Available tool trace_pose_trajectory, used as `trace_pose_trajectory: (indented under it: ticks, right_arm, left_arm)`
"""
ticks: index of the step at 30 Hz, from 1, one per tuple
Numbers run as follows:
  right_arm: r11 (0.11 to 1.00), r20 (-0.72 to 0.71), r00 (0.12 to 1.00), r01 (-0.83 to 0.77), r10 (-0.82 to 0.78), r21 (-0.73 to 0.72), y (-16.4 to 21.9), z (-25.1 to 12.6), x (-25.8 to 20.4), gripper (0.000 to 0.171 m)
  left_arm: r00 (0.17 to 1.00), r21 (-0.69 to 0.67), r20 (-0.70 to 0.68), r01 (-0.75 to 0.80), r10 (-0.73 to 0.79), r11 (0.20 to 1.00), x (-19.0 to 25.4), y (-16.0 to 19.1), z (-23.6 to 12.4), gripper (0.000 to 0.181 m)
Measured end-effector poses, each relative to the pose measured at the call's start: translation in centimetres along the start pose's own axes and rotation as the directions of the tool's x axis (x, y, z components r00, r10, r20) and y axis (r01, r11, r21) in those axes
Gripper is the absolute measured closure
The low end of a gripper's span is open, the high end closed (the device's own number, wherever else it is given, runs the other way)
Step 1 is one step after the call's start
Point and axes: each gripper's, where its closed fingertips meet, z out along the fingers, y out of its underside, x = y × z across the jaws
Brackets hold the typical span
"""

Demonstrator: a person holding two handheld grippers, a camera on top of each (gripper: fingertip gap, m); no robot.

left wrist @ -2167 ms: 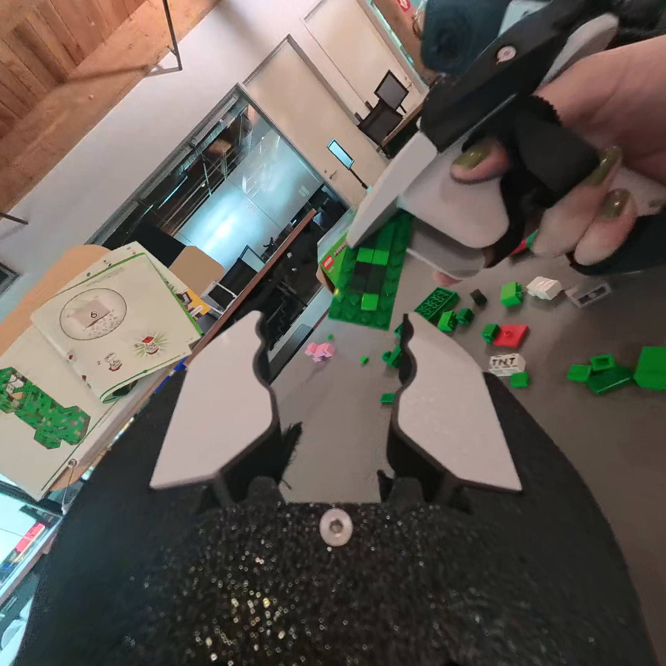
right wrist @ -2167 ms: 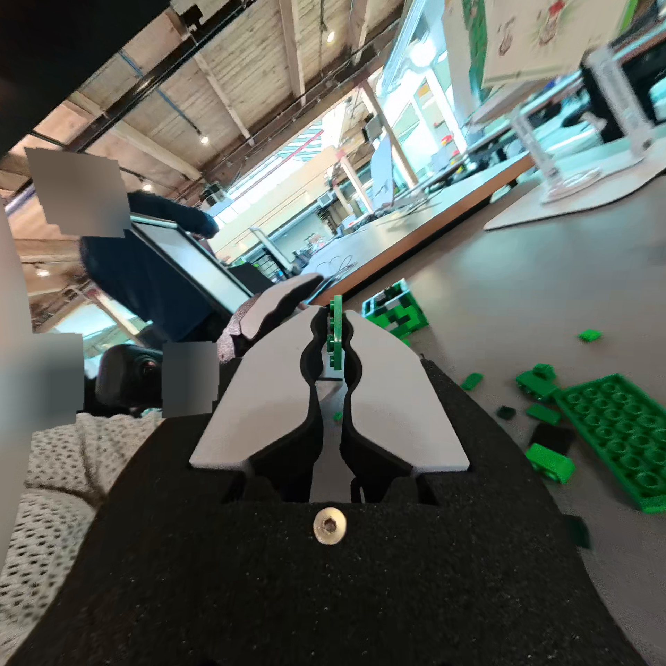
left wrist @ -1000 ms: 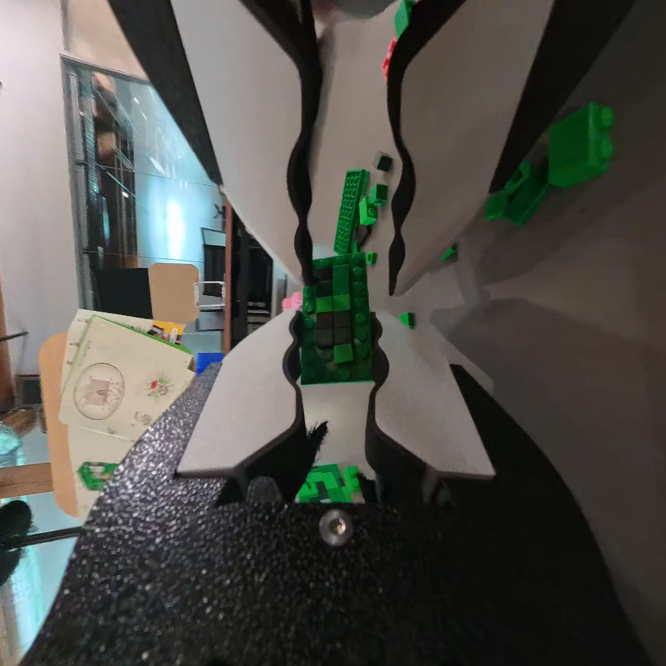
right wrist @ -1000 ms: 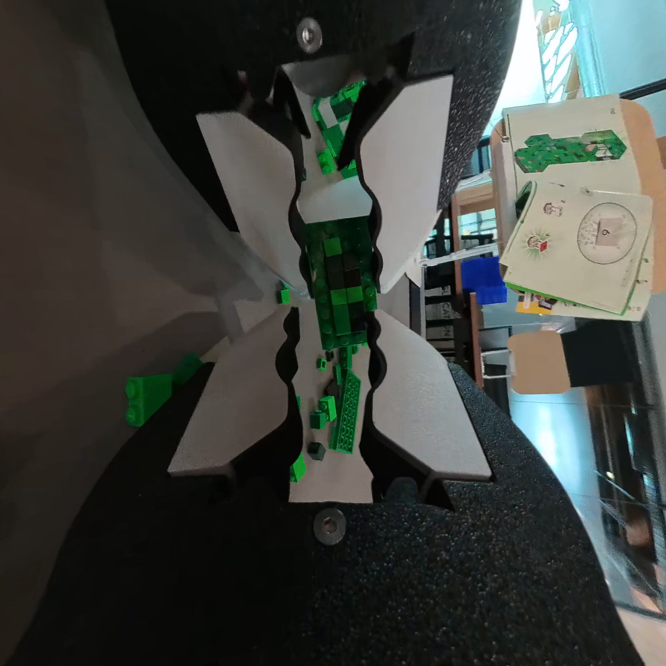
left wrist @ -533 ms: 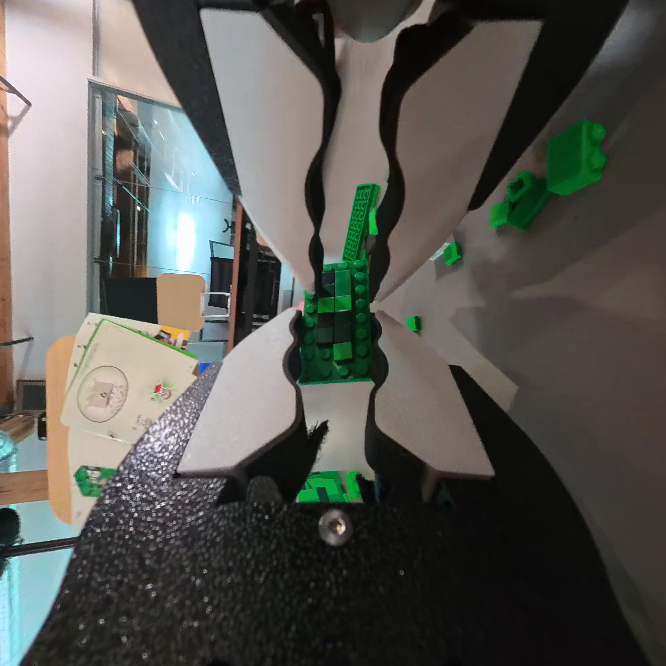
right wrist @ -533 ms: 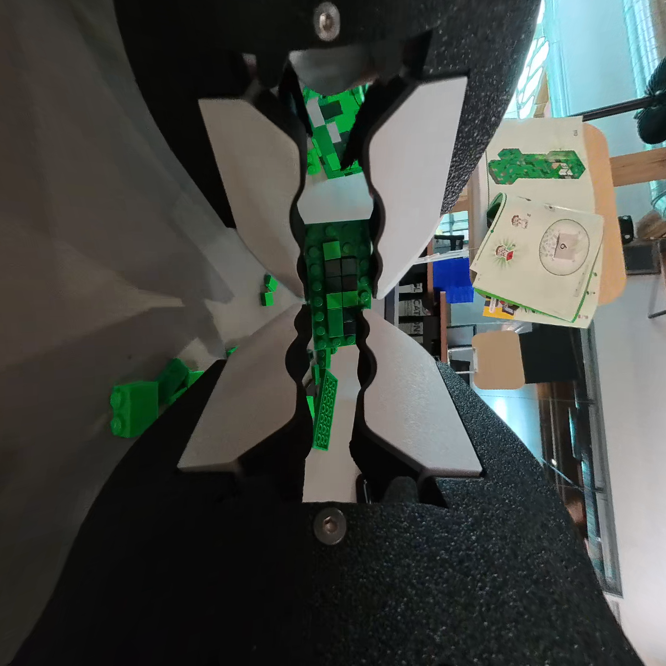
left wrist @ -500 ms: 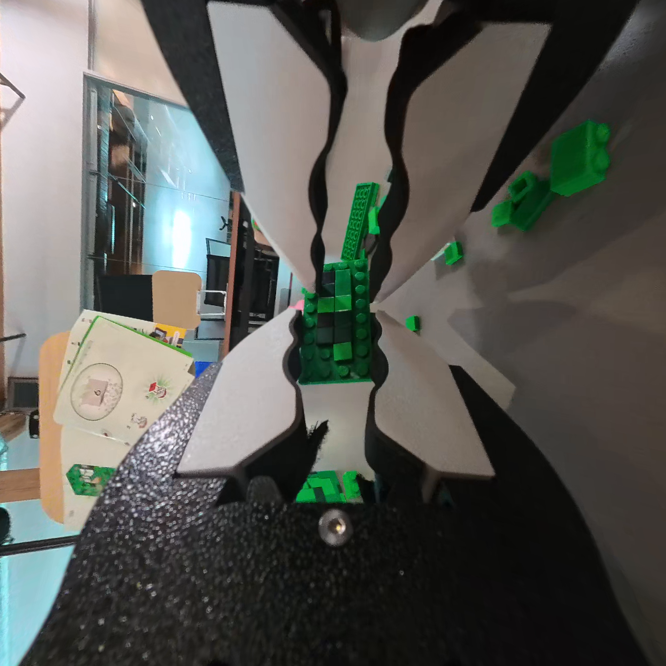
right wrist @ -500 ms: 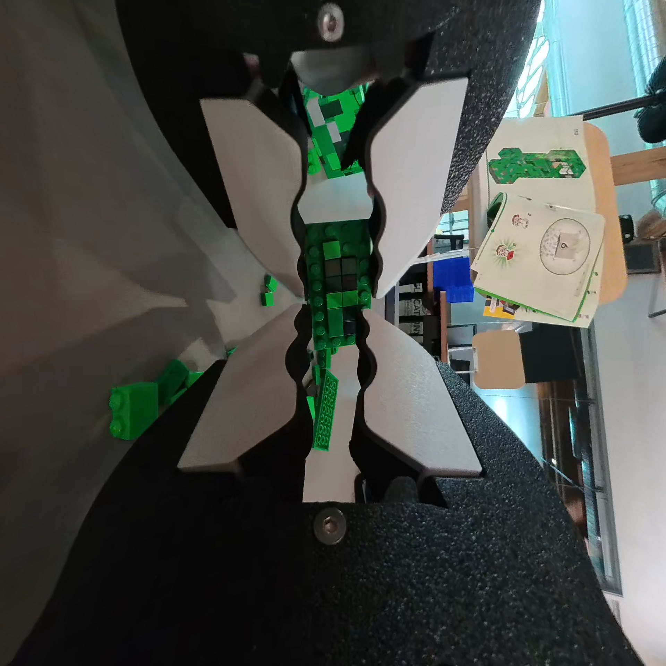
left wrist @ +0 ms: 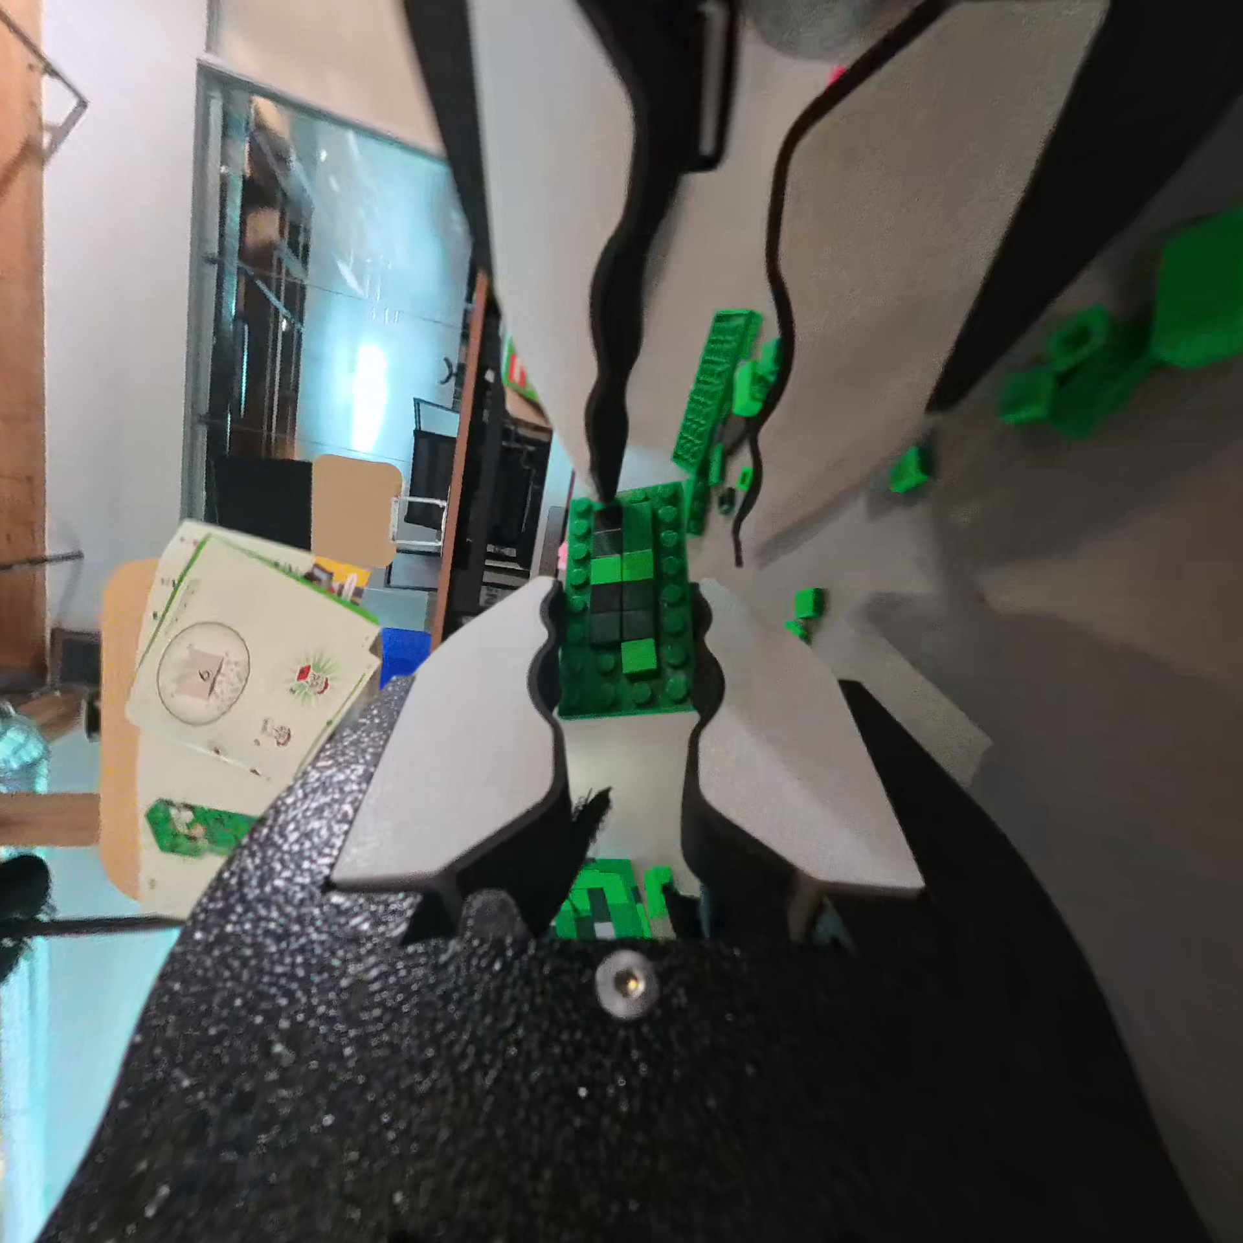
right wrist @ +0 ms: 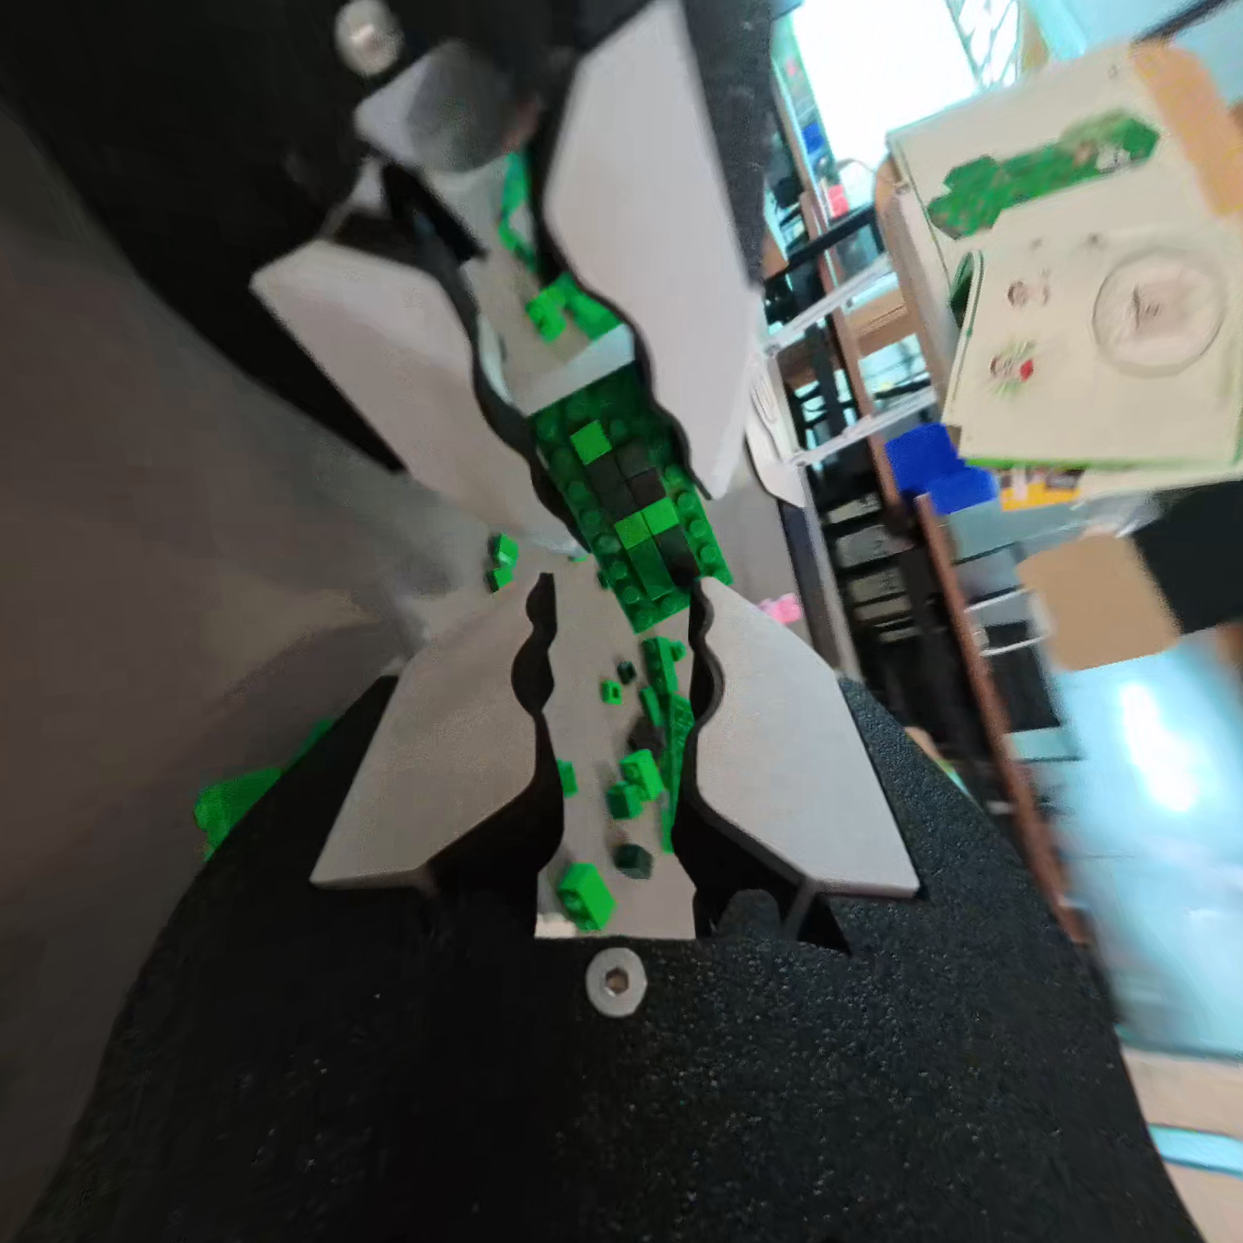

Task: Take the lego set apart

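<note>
With the green studded plate [left wrist: 629, 605] clamped at its near end between the fingers of the left gripper [left wrist: 625, 662] and raised off the grey surface [left wrist: 1076, 672], well into dismantling. Opposite, right gripper [right wrist: 622, 592] parted to a middling gap, one fingertip [left wrist: 605, 491] touching the dark tile at the plate's far end, nothing held. Loose green bricks [right wrist: 632, 787] and a long green plate [left wrist: 713, 390] scattered on the surface beneath. Probably next: close on one tile, pry upward against the left grip, set down among the loose pieces. Motion blur in the right wrist view; exact contact uncertain.
</note>
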Motion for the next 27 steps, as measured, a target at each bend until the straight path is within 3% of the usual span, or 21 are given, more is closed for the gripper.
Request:
trace_pose_trajectory:
  ticks: [4,9,18,24,27]
  right_arm:
    - [0.925,0.067,0.94,-0.342,0.335,0.167,-2.1,-1.0,1.7,0.134]
    - [0.905,0.08,0.928,-0.371,0.363,0.208,-2.5,-1.4,2.0,0.132]
    - [0.98,-0.019,0.993,-0.109,0.114,0.168,-2.2,-1.2,1.5,0.129]
    - [0.987,0.008,0.988,0.153,-0.154,0.057,-0.6,-0.2,-0.5,0.125]
    - [0.954,-0.046,0.954,0.298,-0.297,0.019,-0.3,-0.3,-0.1,0.142]
  left_arm:
    - [0.993,0.069,0.089,0.076,-0.082,0.995,-1.8,-0.5,-0.6,0.147]
    - [0.99,0.108,0.092,0.097,-0.107,0.989,-2.0,-0.8,-0.8,0.147]
    - [0.998,0.1,0.032,0.058,-0.062,0.993,-0.9,-0.7,-0.5,0.147]
    - [0.995,0.14,-0.096,0.052,-0.038,0.989,0.9,-1.1,-0.8,0.147]
    - [0.99,0.157,-0.132,0.072,-0.052,0.985,1.4,-1.4,-0.9,0.147]
